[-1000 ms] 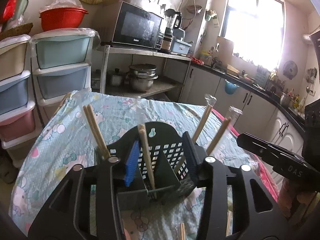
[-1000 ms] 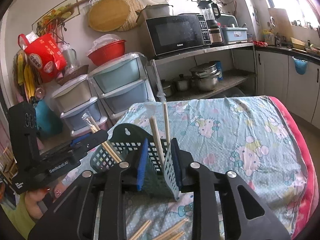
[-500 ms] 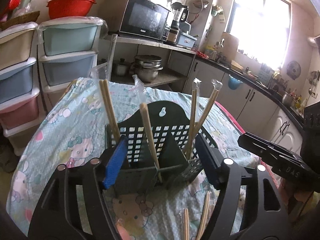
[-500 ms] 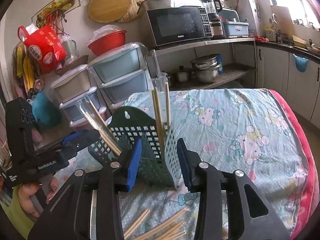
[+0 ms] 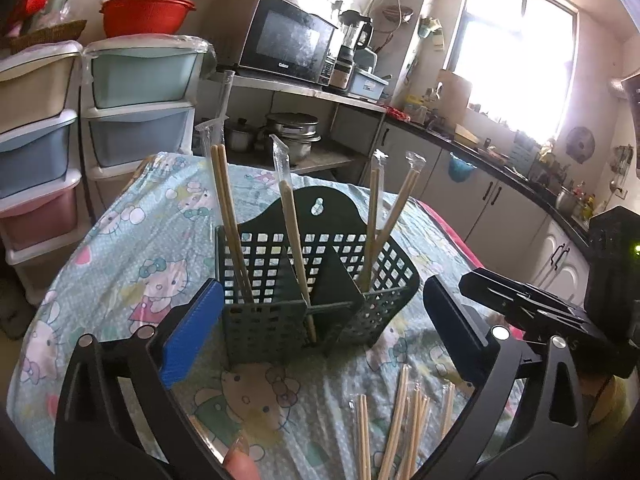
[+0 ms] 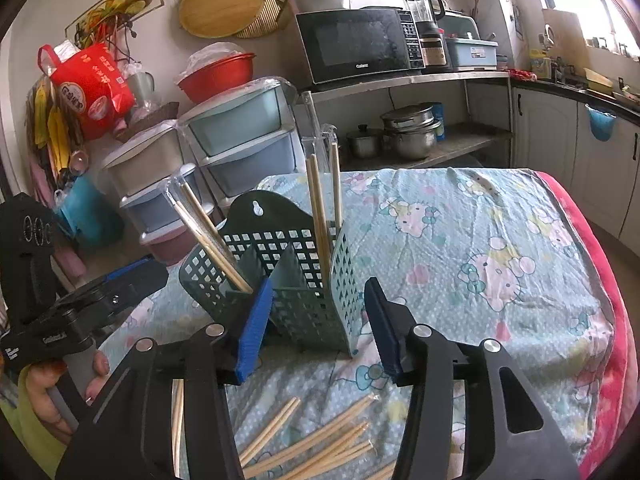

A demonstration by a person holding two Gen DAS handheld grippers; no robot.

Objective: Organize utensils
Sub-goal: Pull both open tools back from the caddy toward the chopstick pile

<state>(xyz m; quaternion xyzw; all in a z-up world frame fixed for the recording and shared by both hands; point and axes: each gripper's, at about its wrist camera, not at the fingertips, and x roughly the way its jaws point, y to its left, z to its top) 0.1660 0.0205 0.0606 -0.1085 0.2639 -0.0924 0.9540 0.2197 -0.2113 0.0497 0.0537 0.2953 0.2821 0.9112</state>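
Note:
A dark green perforated utensil holder (image 5: 320,284) stands upright on the cartoon-cat tablecloth (image 5: 132,248), with sleeved wooden chopsticks (image 5: 228,220) leaning in its compartments. My left gripper (image 5: 320,332) faces its front, jaws opening wide, pads clear of both sides. In the right wrist view the holder (image 6: 304,288) has one corner between the blue pads of my right gripper (image 6: 318,330). Its jaws are opening too, with a gap at the right pad. Loose chopsticks (image 5: 392,432) (image 6: 320,440) lie on the cloth below both grippers.
Stacked plastic drawers (image 5: 136,112) stand beyond the table's far left edge. Behind them is a shelf with a microwave (image 6: 360,48) and pots (image 6: 408,132). The pink table edge (image 6: 608,320) drops off at the right. A hand (image 6: 52,392) holds the left gripper.
Both grippers' jaws have spread and come off the holder. The left gripper has drawn back, so the whole holder and the loose chopsticks below it now show.

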